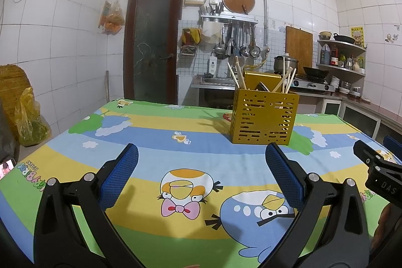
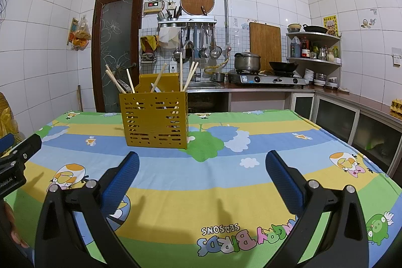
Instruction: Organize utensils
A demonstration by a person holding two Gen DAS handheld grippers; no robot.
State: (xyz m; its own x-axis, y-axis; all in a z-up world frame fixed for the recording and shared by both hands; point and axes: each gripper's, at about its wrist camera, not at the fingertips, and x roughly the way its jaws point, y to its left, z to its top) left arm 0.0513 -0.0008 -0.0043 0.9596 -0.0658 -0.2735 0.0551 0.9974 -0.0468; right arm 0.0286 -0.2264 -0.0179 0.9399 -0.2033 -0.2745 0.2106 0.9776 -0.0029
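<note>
In the left wrist view, the left gripper (image 1: pixel 201 157) is held above the table (image 1: pixel 75 157) with its blue fingers (image 1: pixel 120 175) spread wide on nothing, and the yellow utensil holder (image 1: pixel 263 116) is seen standing ahead and slightly right, chopsticks (image 1: pixel 235 75) leaning loosely out of its top. In the right wrist view, the right gripper (image 2: pixel 202 160) is likewise held agape and empty, the holder ahead to its left. The chopsticks are judged light, stiff and smooth enough to slip or pivot, so each is best pinched on its exposed upper shaft.

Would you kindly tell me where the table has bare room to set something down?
The tablecloth lies bare between both open claws and the yellow utensil holder, and to its right toward the counter. The only crowded spot is inside the holder, full of chopsticks.
</note>
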